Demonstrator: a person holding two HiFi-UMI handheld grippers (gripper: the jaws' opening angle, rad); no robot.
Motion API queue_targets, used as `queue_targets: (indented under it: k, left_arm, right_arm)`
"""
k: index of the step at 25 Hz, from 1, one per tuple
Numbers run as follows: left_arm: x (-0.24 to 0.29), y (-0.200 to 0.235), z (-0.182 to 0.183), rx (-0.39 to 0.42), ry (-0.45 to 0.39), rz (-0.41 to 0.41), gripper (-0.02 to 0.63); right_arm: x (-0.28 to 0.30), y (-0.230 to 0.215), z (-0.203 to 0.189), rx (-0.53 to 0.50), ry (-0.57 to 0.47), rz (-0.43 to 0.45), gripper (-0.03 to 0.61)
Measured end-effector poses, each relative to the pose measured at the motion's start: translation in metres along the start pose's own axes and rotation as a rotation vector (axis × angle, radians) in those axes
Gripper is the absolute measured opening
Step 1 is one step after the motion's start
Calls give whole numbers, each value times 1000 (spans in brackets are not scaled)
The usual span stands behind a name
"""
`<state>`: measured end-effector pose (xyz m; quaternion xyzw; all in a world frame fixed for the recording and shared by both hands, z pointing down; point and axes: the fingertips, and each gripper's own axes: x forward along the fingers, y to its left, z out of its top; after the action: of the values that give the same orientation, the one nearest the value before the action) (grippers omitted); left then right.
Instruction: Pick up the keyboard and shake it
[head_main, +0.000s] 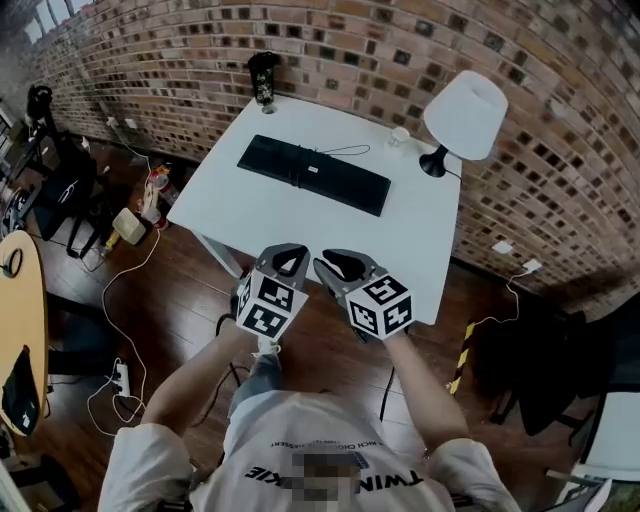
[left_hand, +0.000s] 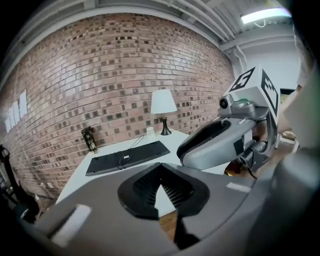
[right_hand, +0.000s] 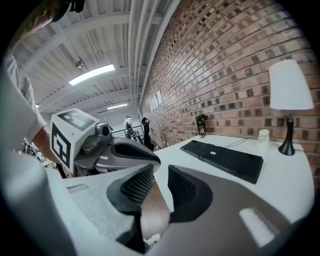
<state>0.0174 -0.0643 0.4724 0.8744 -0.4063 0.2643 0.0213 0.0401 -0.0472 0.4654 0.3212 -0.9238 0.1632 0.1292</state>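
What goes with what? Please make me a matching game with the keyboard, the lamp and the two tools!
Things:
1. keyboard
2. lamp
3. left tool
4. right tool

Matches:
A. open, nothing inside
B. black, lying flat on the white table
C. shut
D. white shade, standing at a table corner

Pairs: 1-B, 2-D, 3-C, 4-A

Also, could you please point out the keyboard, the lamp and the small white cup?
keyboard (head_main: 345, 183), head view, right half of its keys.
lamp (head_main: 466, 113), head view, centre of its white shade.
small white cup (head_main: 399, 135), head view, its side.
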Motion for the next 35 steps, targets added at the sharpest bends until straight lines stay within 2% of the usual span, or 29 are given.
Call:
queue_targets:
  k: [6,15,19,24,35]
  left_arm:
    - [-34,-47,-2,-140,-47,147,7]
    - [-92,-110,-6,-248,-81,294,6]
    - [-114,-128,-7,-272,-82,318,6]
    - [-130,-146,-19,-303,-84,333,6]
    - [-147,-162,-24,-285,-103,353,6]
  right_arm:
    - [-48,22,-20,48,-47,-53,92]
    - [-109,66,-52,37,-32,-91,92]
    - [-124,86,-58,52,-30,-85,60]
    - [-138,101,-65,33,-48,-101,57]
    - [-143,118,-76,18,-66,-112,56]
